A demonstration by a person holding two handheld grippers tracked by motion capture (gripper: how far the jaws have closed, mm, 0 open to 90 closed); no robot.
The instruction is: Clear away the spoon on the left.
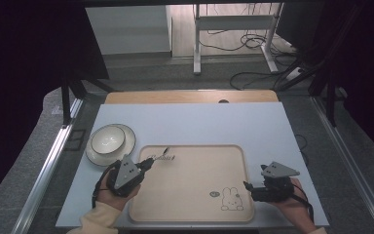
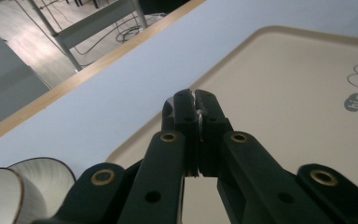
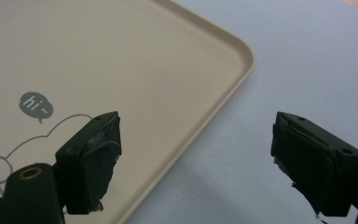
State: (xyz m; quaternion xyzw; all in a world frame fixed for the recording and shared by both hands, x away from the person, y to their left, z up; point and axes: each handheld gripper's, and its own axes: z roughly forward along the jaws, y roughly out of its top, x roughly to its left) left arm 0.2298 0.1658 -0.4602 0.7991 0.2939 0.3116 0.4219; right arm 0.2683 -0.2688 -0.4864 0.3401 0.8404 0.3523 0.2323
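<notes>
A beige tray (image 1: pixel 190 195) printed with a rabbit and a "hi~" bubble lies at the table's middle front. My left gripper (image 1: pixel 160 157) reaches over the tray's near-left corner (image 2: pixel 284 93). Its jaws are pressed together (image 2: pixel 196 100), with a thin pale sliver at the tips that I cannot identify. My right gripper (image 1: pixel 247 185) is open at the tray's right rim (image 3: pixel 214 107). One jaw hangs over the tray and the other over the table (image 3: pixel 194 133), with nothing between them. A white bowl (image 1: pixel 107 139) sits on a plate (image 1: pixel 128 145) left of the tray.
The pale blue tabletop (image 1: pixel 199 124) ends in a wooden strip (image 1: pixel 190 96) at the far edge. Beyond it stand a metal desk frame (image 1: pixel 197 44) and loose floor cables (image 1: pixel 253 78). The bowl (image 2: pixel 0 196) and plate (image 2: pixel 46 179) lie close to the left gripper's left side.
</notes>
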